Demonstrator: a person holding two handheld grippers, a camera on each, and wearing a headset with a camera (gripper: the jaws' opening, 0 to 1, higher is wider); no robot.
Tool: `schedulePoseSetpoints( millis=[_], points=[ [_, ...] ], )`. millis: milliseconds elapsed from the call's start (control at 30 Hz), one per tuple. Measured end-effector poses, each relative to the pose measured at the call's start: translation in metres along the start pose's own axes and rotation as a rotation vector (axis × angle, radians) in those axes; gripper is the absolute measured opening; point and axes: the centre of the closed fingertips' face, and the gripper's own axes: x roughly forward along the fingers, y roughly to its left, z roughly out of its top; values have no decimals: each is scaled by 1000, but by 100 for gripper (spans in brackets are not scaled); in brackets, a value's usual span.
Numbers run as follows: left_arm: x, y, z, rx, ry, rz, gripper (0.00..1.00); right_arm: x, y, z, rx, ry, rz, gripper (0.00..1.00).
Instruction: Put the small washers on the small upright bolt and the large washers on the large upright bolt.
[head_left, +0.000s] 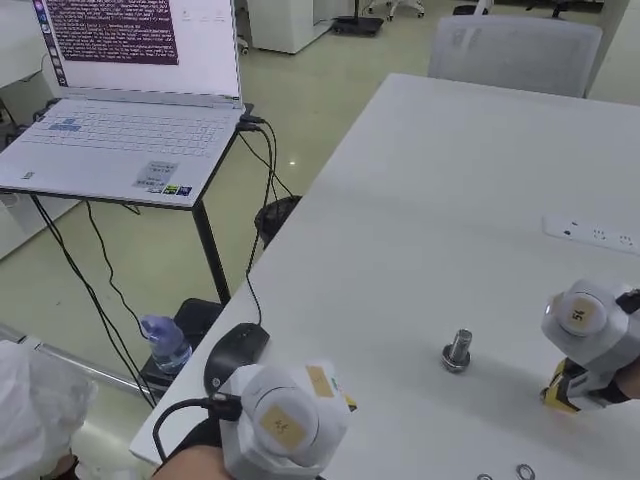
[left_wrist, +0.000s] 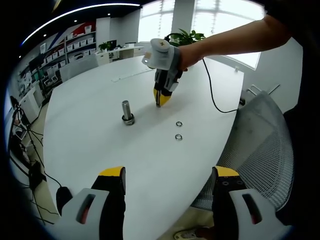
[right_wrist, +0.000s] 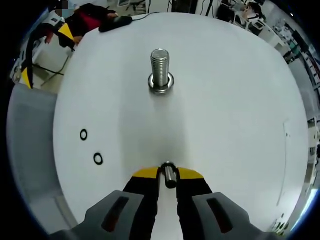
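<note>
Right claw (right_wrist: 169, 174) grips a small bolt (right_wrist: 170, 178); left claw (left_wrist: 170, 173) gapes wide.

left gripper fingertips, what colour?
Yellow caps on black fingers. Clearest in the left gripper view, on the left gripper's fingertips.

left gripper (left_wrist: 167, 172) held with jaws spread wide apart, right gripper (right_wrist: 169, 184) tipped downward, jaws clamped on small bolt (right_wrist: 169, 174) pinched between the fingertips, forearm (left_wrist: 235, 37) stretched out behind it
</note>
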Motion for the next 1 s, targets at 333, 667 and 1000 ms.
schedulePoseSetpoints(
  millis=[333,667,1000],
  points=[
    [-2,-1,1,4,-5,2,70,1,0,0,-10,3,1,14],
    [-2,-1,2,4,-5,4,70,3,-3,0,-5,-9,7,20],
    [-2,-3,3,1,-11,2,70,-5,-4,5,-13,-25,8,24]
  ],
)
